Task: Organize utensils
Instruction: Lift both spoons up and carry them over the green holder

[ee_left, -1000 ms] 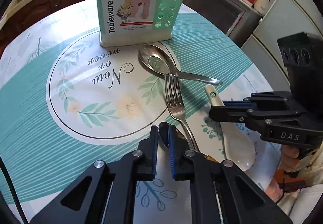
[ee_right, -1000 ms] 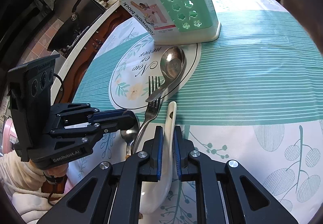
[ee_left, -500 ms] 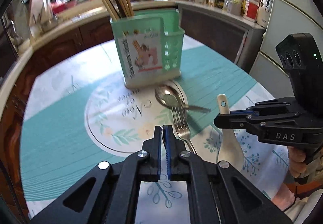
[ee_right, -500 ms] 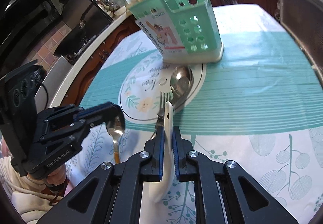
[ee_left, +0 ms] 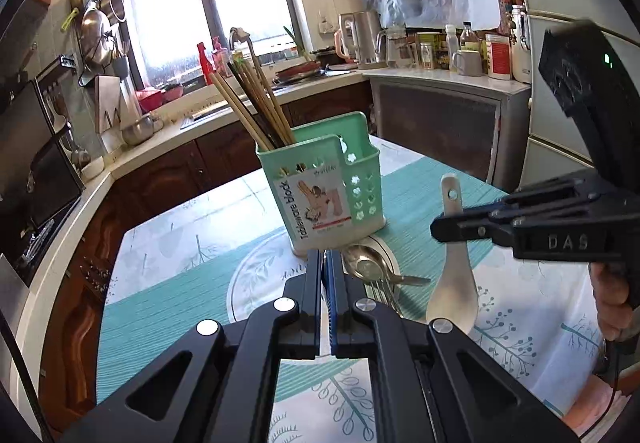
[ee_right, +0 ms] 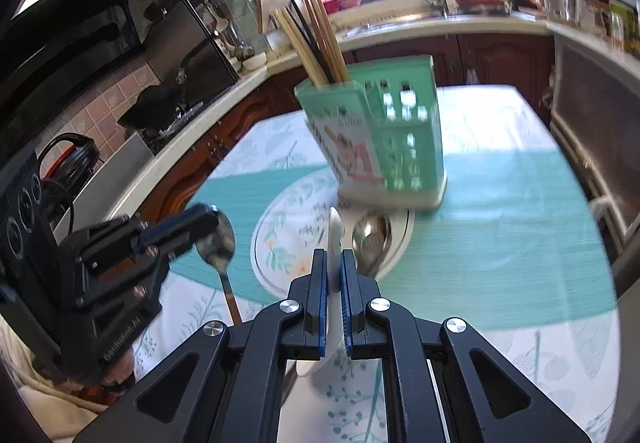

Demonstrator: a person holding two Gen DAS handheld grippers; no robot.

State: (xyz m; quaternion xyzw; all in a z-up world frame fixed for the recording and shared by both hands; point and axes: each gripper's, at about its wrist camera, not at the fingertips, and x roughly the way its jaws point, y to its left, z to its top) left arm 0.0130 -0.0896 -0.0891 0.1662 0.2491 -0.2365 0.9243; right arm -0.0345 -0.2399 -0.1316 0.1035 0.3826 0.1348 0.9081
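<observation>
Teal-and-white cloth covers the table (ee_left: 192,243), which carries everything here. Toward the table's far edge stands the mint-green utensil holder (ee_left: 320,199), upright, with a bundle of chopsticks (ee_left: 256,111) leaning out of its rear compartment. Just in front of the holder, on the cloth's round printed medallion, lie a large steel spoon (ee_left: 366,263) and a fork (ee_left: 386,293), the fork partly hidden behind the left gripper's frame.

Off the cloth, the right gripper (ee_right: 334,283) is clamped on a white ceramic spoon (ee_left: 454,275); from the left wrist view the spoon hangs bowl-down with its pierced handle end sticking up above the jaws. The left gripper (ee_left: 324,271) has its pads pressed together on a small steel spoon (ee_right: 219,239), seen from the right wrist view with its bowl beside the fingertips and its handle slanting downward, clear of the table's near edge.
</observation>
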